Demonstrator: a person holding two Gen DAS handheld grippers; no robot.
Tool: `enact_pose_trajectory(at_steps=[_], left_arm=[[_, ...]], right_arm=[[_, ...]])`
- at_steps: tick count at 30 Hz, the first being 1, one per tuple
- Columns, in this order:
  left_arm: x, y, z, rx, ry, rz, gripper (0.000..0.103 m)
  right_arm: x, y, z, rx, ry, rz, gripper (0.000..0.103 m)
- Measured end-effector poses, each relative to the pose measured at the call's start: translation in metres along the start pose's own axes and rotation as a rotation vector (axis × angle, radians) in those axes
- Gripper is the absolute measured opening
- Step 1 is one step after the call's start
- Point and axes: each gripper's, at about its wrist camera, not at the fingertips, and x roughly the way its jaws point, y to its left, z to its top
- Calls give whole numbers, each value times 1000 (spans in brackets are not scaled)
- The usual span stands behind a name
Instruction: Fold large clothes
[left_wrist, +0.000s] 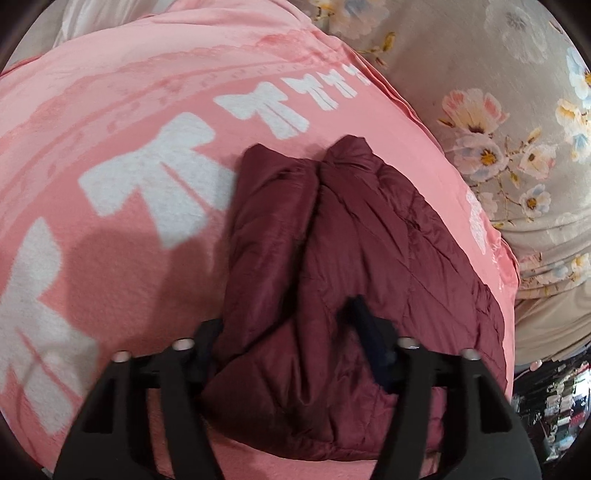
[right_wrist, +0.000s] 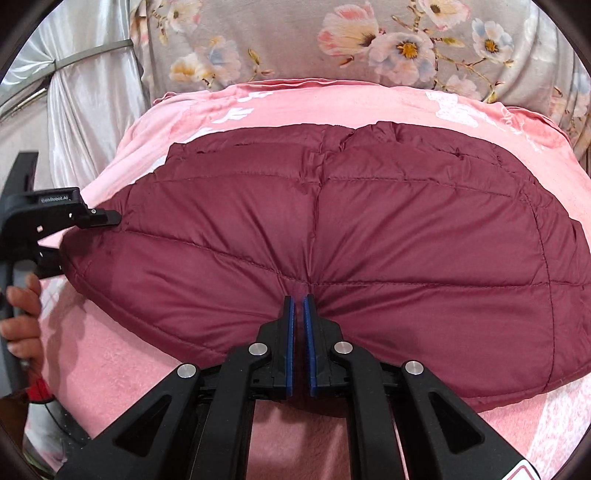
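Observation:
A maroon quilted puffer jacket (left_wrist: 369, 229) lies folded on a pink blanket (left_wrist: 122, 266) with white bows. In the left wrist view my left gripper (left_wrist: 288, 332) straddles the jacket's near end, and the padded bulk fills the gap between its fingers. The right wrist view shows the jacket (right_wrist: 388, 221) spread wide. My right gripper (right_wrist: 299, 301) is nearly closed at its near edge, and creases run out from the pinched fabric at its tips. The left gripper (right_wrist: 86, 240) clamps the jacket's left corner, held by a person's hand (right_wrist: 22, 325).
A grey floral sheet (right_wrist: 295, 44) lies beyond the pink blanket (right_wrist: 110, 369), and the same floral sheet (left_wrist: 498, 92) fills the right of the left wrist view. Silvery fabric (right_wrist: 92, 92) hangs at the far left. Clutter (left_wrist: 554, 398) shows past the bed's edge.

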Motion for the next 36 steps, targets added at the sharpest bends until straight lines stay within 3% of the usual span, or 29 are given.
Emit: enact_pose_trajectory(at_steps=[1, 4, 8, 12, 14, 20, 25, 31, 36], left_arm=[[-2, -3, 0, 13, -3, 0, 35], [-16, -21, -1, 73, -25, -5, 16], [-43, -48, 0, 138, -72, -26, 13], [-72, -85, -1, 213, -116, -78, 12], [-85, -107, -4, 254, -129, -113, 12], [-104, -179, -21, 397, -145, -193, 12], [-99, -250, -50, 526, -107, -287, 12], [-52, -322, -96, 634, 14, -332, 12], [5, -360, -139, 686, 138, -293, 11]], right_arm=[[1, -1, 1, -2, 1, 1, 7], [-14, -8, 1, 66, -15, 40, 7], [-36, -7, -9, 70, -33, 57, 7], [-26, -12, -23, 86, -3, 60, 6], [-21, -17, -26, 112, 1, 73, 1], [-20, -23, -36, 143, -33, 118, 0], [-44, -40, -47, 218, -61, 177, 0], [-90, -71, -73, 240, -100, 102, 2], [-118, -99, -94, 284, -107, 19, 2]])
